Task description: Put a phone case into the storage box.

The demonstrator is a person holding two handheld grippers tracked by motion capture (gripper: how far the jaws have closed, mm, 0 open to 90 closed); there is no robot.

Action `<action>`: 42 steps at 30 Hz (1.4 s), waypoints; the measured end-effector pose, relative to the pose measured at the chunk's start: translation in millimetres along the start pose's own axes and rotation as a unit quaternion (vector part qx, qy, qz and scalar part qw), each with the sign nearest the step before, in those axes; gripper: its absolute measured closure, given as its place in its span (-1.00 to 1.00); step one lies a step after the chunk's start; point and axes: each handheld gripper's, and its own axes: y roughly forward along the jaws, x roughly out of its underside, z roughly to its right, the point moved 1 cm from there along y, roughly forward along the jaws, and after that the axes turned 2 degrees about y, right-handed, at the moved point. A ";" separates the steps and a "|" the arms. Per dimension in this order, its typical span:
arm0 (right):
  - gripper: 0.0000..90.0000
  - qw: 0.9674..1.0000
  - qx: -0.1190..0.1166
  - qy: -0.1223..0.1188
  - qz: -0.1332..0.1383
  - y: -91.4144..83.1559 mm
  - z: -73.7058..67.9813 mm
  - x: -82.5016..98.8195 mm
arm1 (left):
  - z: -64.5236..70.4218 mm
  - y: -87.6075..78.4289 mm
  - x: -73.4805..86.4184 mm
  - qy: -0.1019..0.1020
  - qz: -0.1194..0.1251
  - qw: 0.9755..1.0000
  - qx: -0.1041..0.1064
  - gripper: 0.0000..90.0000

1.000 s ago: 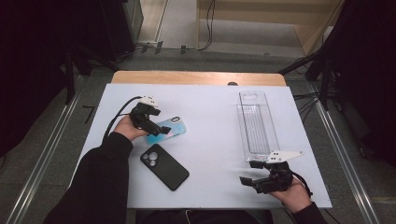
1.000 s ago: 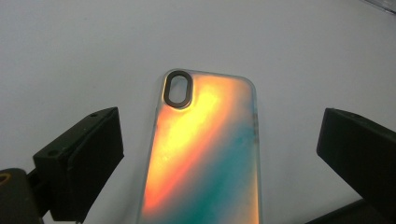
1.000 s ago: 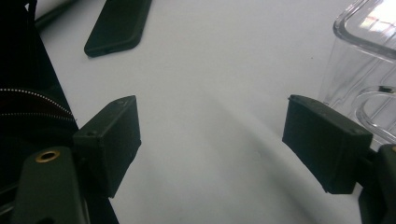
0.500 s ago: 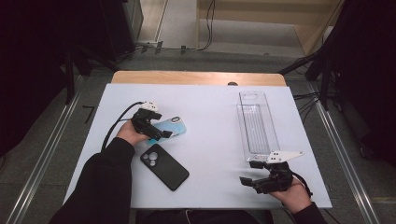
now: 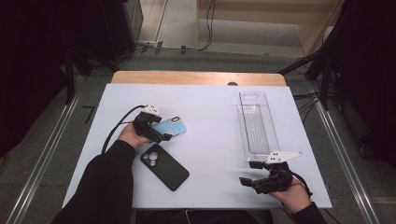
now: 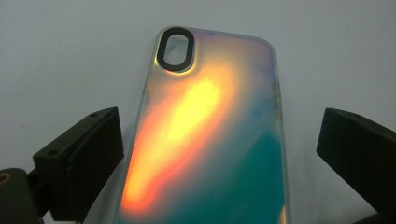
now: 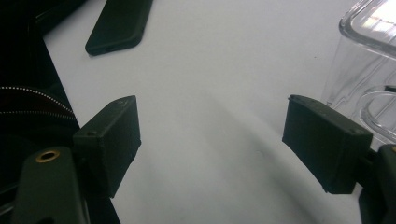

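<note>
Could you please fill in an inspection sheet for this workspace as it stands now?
Surface: white table top, wooden strip at its far edge.
Job's things: iridescent phone case lying flat; black phone case near it, apart.
Clutter: clear plastic tray on the right side, nothing seen inside.
Grippers: left gripper open, jaws either side of the iridescent phone case, not pressing; right gripper open, nothing between its jaws.
Cables: black cable trailing from the left gripper.
Surroundings: grey floor, metal rails, dark stands.
</note>
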 end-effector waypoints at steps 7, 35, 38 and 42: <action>-0.62 1.000 0.000 0.000 0.000 -0.4 -0.3 0.3 | -0.7 3.4 1.9 0.004 -0.005 1.000 -0.006 -0.97; -0.62 1.000 0.001 -0.002 -0.001 -0.8 -1.6 1.2 | 8.2 8.6 7.2 0.045 0.000 0.998 -0.048 -0.97; -0.62 1.000 0.001 -0.002 -0.002 -0.8 -1.6 1.1 | 8.4 8.1 7.5 0.043 0.001 0.998 -0.049 -0.94; -0.62 1.000 0.001 -0.002 -0.002 -0.7 -1.4 1.1 | 8.6 6.6 8.0 0.043 0.004 0.998 -0.049 -0.89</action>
